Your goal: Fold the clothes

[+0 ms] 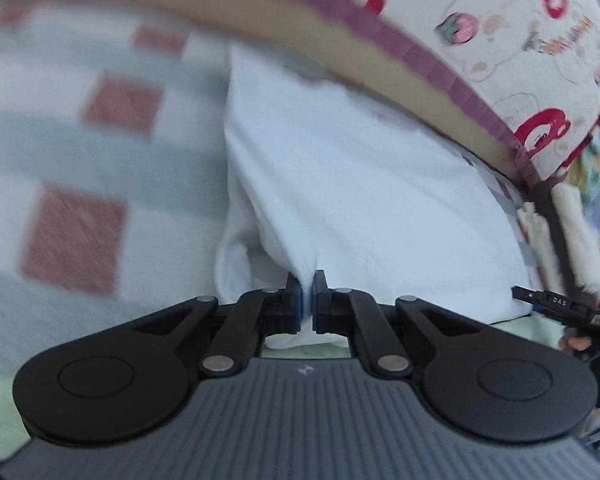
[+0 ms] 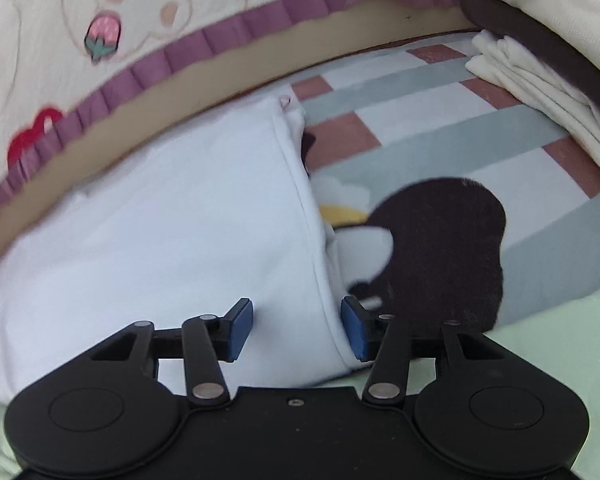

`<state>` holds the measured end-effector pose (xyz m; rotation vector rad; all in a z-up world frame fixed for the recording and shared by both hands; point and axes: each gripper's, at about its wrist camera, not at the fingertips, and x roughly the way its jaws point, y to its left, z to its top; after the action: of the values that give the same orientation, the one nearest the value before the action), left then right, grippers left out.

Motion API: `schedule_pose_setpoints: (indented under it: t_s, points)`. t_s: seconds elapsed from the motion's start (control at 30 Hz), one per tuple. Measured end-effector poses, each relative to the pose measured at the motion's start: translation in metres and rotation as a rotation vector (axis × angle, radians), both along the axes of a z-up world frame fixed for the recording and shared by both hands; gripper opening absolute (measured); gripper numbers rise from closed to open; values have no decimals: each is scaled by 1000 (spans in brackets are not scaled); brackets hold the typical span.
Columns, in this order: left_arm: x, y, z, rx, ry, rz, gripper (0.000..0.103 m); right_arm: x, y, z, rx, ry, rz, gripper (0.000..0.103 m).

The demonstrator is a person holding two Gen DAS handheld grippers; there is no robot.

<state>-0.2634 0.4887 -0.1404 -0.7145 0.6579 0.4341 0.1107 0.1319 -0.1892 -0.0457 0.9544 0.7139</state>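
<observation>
A white garment (image 1: 352, 184) lies on a checked bed cover, folded into a long panel. My left gripper (image 1: 308, 300) is shut on its near edge, and the cloth bunches up between the blue pads. In the right wrist view the same white garment (image 2: 172, 216) fills the left half. My right gripper (image 2: 298, 330) is open, its blue pads (image 2: 240, 332) standing on either side of the garment's hemmed right edge near the near corner. The right gripper also shows at the far right of the left wrist view (image 1: 560, 304).
The bed cover (image 2: 440, 128) has pink and grey-green checks and a dark bear print (image 2: 448, 248). A cartoon-print quilt with a purple frill (image 2: 100, 40) lies along the far side. Folded cream cloth (image 2: 540, 96) is stacked at the back right.
</observation>
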Motion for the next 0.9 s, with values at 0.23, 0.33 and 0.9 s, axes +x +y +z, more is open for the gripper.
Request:
schedule_pose_setpoints:
  t_s: [0.23, 0.33, 0.9]
  points:
    - [-15, 2, -14, -27, 165, 53, 4, -1, -7, 3, -57, -92, 68, 5]
    - [-19, 6, -15, -7, 208, 94, 6, -7, -2, 3, -94, -125, 74, 4]
    - [7, -15, 4, -57, -73, -107, 52, -44, 24, 46, -9, -137, 149, 36]
